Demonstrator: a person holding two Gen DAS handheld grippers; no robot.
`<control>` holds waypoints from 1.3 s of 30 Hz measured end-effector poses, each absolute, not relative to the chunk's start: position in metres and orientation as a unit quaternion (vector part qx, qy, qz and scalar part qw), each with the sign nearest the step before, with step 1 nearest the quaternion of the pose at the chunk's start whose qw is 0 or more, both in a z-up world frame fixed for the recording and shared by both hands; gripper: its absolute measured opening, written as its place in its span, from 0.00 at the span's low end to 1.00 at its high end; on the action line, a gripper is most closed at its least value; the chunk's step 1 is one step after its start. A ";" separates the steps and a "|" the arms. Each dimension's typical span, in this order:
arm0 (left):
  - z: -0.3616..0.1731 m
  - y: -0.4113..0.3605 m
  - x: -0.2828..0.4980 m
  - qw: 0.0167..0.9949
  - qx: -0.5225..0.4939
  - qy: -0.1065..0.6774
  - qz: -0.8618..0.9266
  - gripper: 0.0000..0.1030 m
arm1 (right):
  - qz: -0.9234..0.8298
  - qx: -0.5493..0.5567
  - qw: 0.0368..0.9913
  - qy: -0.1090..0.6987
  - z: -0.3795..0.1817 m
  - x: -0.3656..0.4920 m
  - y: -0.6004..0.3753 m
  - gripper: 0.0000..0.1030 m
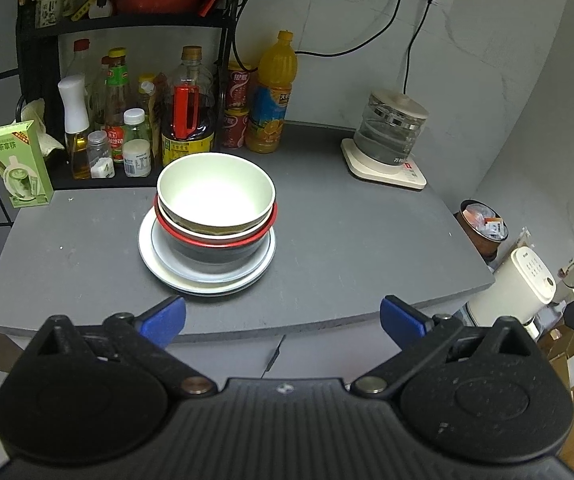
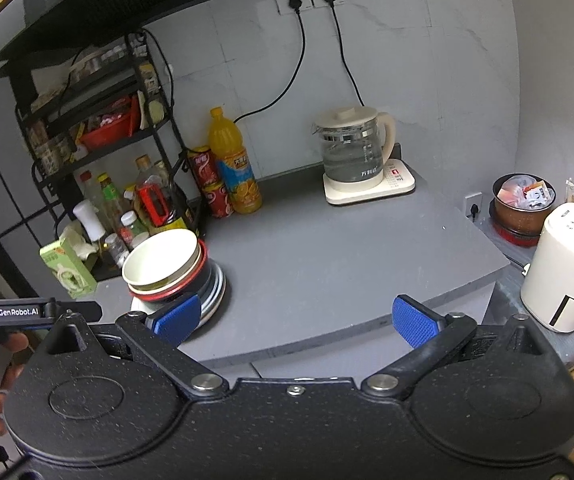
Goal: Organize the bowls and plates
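The bowls (image 1: 215, 200) were nested largest-below on the stacked plates (image 1: 207, 276) at the grey counter (image 1: 327, 240)'s left side, apparently for stability, while left gripper (image 1: 283, 322) and right gripper (image 2: 295, 320) were held spread, empty, just short of the counter.

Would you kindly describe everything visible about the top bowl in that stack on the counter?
The top bowl is cream-white inside, smooth and empty, with a brownish band showing low on its outer wall. It sits upright, nested in a red-rimmed bowl, which stands on stacked white plates near the counter's middle, in front of the bottles. Neither claw touches it.
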State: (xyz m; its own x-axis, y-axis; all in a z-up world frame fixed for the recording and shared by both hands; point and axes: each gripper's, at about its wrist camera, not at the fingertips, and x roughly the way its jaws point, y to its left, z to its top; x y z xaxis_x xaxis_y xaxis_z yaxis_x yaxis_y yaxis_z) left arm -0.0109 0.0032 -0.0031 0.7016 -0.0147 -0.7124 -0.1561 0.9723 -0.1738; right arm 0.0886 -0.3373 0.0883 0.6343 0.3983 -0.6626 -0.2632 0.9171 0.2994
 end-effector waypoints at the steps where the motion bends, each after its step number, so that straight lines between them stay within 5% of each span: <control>1: -0.004 0.003 -0.013 0.916 -0.109 0.385 0.037 0.99 | 0.183 0.084 0.900 0.387 0.088 0.086 -0.337 1.00; 39: -0.014 -0.001 -0.032 0.913 -0.081 0.398 0.046 0.99 | 0.220 0.071 0.885 0.405 0.086 0.076 -0.321 1.00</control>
State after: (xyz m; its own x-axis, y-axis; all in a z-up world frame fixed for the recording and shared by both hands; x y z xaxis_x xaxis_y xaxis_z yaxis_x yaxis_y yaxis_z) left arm -0.0324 -0.0005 -0.0144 0.6789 0.0187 -0.7340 -0.1479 0.9827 -0.1118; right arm 0.0756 -0.3208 0.0859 0.5751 0.4478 -0.6847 -0.3322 0.8926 0.3047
